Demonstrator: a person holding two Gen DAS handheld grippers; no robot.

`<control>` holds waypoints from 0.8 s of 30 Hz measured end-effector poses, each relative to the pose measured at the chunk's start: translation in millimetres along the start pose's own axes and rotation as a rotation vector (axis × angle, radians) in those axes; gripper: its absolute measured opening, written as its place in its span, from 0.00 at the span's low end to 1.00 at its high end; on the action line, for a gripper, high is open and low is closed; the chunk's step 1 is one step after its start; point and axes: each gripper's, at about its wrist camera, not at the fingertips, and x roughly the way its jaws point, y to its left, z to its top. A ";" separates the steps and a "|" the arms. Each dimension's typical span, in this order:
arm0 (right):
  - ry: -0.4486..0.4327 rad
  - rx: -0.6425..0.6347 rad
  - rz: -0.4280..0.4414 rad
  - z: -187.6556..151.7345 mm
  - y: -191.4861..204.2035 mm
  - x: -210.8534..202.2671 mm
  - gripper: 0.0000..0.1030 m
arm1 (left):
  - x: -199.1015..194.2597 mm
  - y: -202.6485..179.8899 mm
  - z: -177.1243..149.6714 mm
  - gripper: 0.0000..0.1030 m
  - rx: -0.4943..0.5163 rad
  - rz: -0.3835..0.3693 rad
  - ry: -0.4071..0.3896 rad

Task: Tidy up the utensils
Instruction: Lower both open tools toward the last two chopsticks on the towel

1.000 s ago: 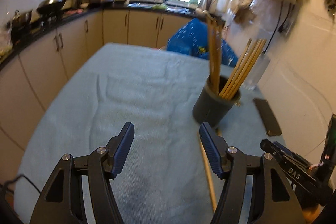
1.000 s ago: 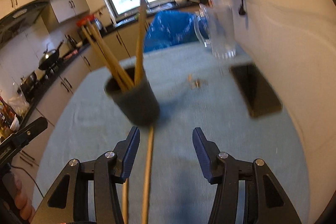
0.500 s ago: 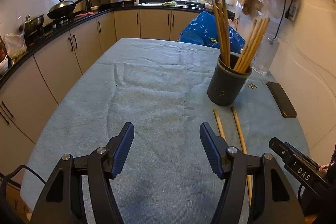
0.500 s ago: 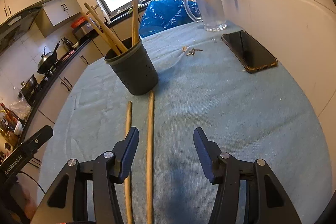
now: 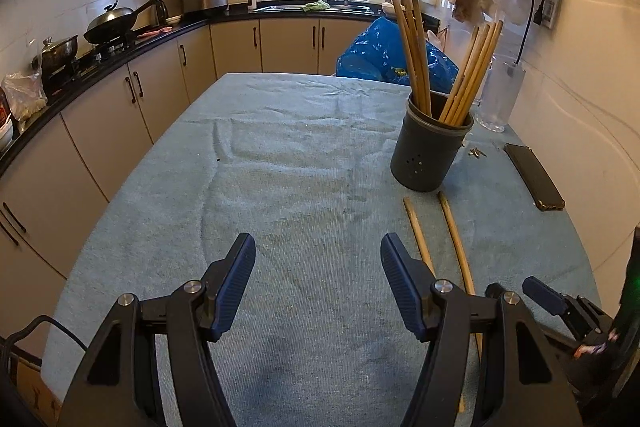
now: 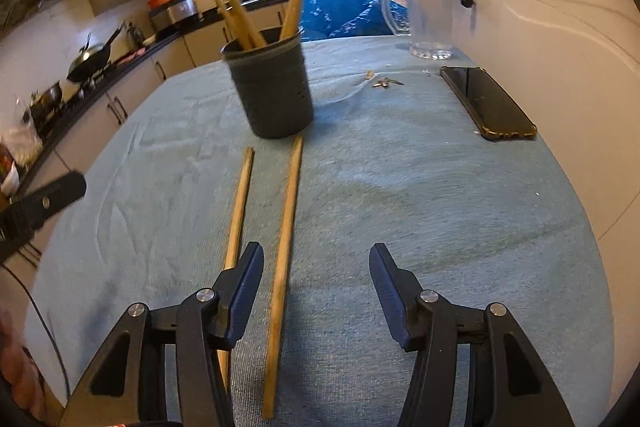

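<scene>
**Two chopsticks loose on the cloth, both tongs empty**

A blue-grey cloth (image 5: 288, 163) covers the table. On it stands a dark holder (image 5: 430, 151), upright, with wooden chopsticks leaning out of its mouth. Beside the wall lie a clear jug (image 6: 430, 19) and a black phone (image 6: 486, 103), well apart from the holder. Two loose chopsticks (image 6: 286, 227) lie flat side by side just in front of the holder. The right gripper (image 6: 316, 287) hovers wide and empty, one chopstick passing between its fingers untouched. The left gripper (image 5: 318, 281) gapes wide over bare cloth, gripping nothing.
</scene>
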 end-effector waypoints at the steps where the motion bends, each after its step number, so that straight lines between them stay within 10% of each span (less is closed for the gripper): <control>1: 0.001 -0.009 -0.003 -1.1 1.6 1.2 0.57 | 0.4 0.4 -0.3 0.62 0.002 -0.002 0.000; 18: 0.067 -0.126 -0.079 -9.9 14.0 25.2 0.57 | 27.2 1.3 -6.9 0.62 0.007 -0.005 0.081; 24: 0.077 -0.111 -0.105 -7.3 1.6 24.4 0.28 | 39.0 -4.5 -11.9 0.62 0.022 -0.018 0.123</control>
